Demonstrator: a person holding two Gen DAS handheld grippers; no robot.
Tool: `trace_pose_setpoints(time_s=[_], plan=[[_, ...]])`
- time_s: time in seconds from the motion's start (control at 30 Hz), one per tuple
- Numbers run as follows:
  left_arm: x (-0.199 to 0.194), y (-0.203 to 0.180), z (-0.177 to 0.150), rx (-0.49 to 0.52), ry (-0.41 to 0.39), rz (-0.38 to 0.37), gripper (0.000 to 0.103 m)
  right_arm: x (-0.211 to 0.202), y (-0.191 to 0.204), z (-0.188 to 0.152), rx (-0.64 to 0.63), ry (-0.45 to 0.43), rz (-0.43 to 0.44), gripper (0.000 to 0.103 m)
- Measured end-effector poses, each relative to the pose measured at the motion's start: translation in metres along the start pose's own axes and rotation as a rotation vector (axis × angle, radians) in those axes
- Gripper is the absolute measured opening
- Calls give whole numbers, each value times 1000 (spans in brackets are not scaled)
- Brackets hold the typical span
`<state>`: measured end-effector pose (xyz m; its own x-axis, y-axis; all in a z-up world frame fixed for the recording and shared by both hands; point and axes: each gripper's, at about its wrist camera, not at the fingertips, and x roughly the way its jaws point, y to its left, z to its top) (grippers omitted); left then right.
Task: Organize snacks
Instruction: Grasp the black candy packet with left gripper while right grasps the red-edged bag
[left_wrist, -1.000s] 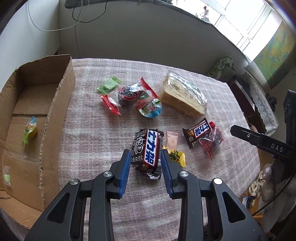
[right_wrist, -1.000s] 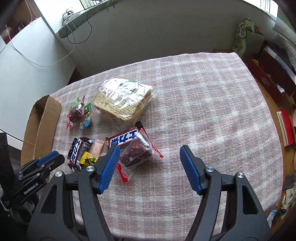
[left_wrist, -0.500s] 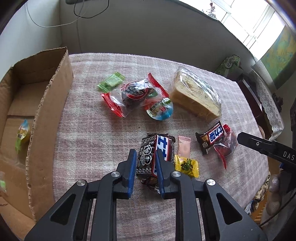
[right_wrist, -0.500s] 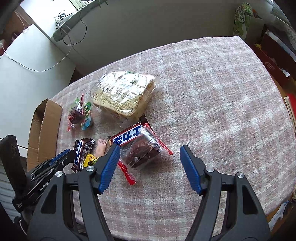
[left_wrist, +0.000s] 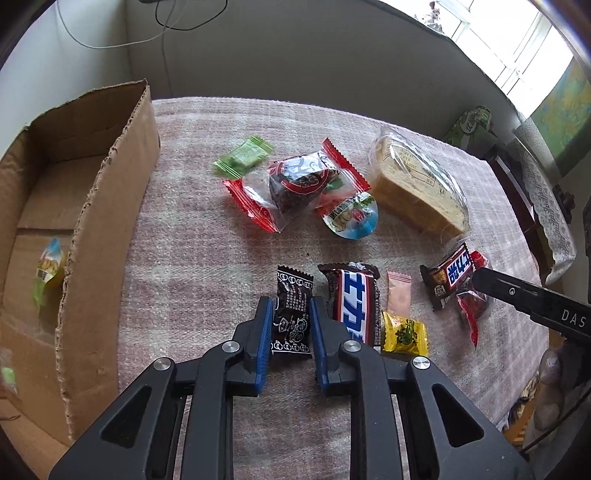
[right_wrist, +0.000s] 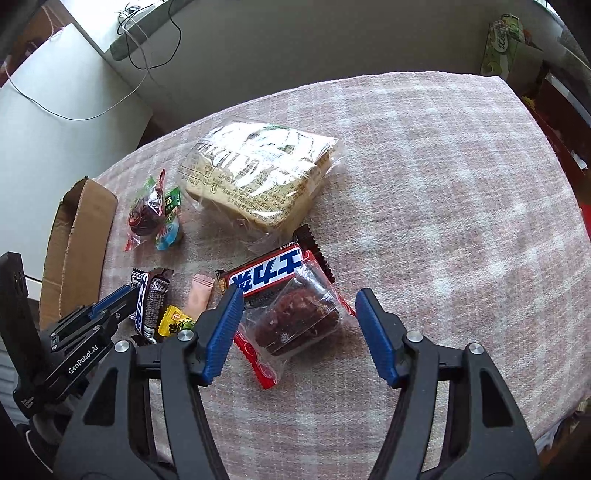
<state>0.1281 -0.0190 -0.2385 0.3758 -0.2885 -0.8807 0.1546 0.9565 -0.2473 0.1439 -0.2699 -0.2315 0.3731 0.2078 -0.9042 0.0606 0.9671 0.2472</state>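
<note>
My left gripper (left_wrist: 290, 302) is shut on a small black patterned packet (left_wrist: 291, 314) lying on the checked cloth. A Snickers bar (left_wrist: 356, 302) lies just to its right. My right gripper (right_wrist: 298, 295) is open, its jaws closing. It straddles a clear red-edged packet with a brown cake (right_wrist: 299, 317), and its pads are clear of the wrapper. That packet lies partly over a second Snickers bar (right_wrist: 266, 275). The left gripper (right_wrist: 110, 302) shows at the left of the right wrist view. One right finger (left_wrist: 532, 302) shows in the left wrist view.
An open cardboard box (left_wrist: 107, 221) stands at the left with a jelly snack (left_wrist: 48, 269) inside. On the cloth lie a bagged bread loaf (left_wrist: 417, 184), a red cake packet (left_wrist: 299, 181), a jelly cup (left_wrist: 351, 218), a green candy (left_wrist: 243, 155), a pink sachet (left_wrist: 398, 295) and a yellow candy (left_wrist: 404, 332).
The left jaws narrowed from around both dark bars onto the black packet alone, which now sits apart from the Snickers bar. The right gripper came lower over the cake packet and its jaws narrowed a little.
</note>
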Motion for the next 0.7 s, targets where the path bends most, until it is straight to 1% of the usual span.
trace_pose_setpoints(time_s=[0.03, 0.23, 0.4, 0.47, 0.5, 0.53, 0.57, 0.6, 0.7], plan=[[-1, -1, -2, 3, -3, -1, 19, 0, -1, 0, -1, 3, 6, 60], [2, -12, -1, 48, -14, 29, 19, 2, -3, -4, -14, 9, 16, 60], [4, -20, -4, 109, -39, 44, 18, 4, -1, -10, -34, 23, -20, 60], [3, -18, -6, 108, -47, 40, 18, 0, -1, -13, -41, 15, -51, 60], [3, -17, -6, 108, -50, 40, 18, -3, -2, -15, -40, 10, -72, 63], [4, -18, -7, 109, -53, 41, 18, -6, -3, -17, -35, 5, -85, 69], [4, -18, -7, 110, -56, 42, 18, -8, -4, -19, -26, 2, -89, 72], [3, -18, -8, 111, -60, 43, 18, -11, -7, -21, -15, 1, -91, 74], [3, -17, -8, 106, -67, 40, 18, -11, -9, -25, 12, 17, -94, 74]])
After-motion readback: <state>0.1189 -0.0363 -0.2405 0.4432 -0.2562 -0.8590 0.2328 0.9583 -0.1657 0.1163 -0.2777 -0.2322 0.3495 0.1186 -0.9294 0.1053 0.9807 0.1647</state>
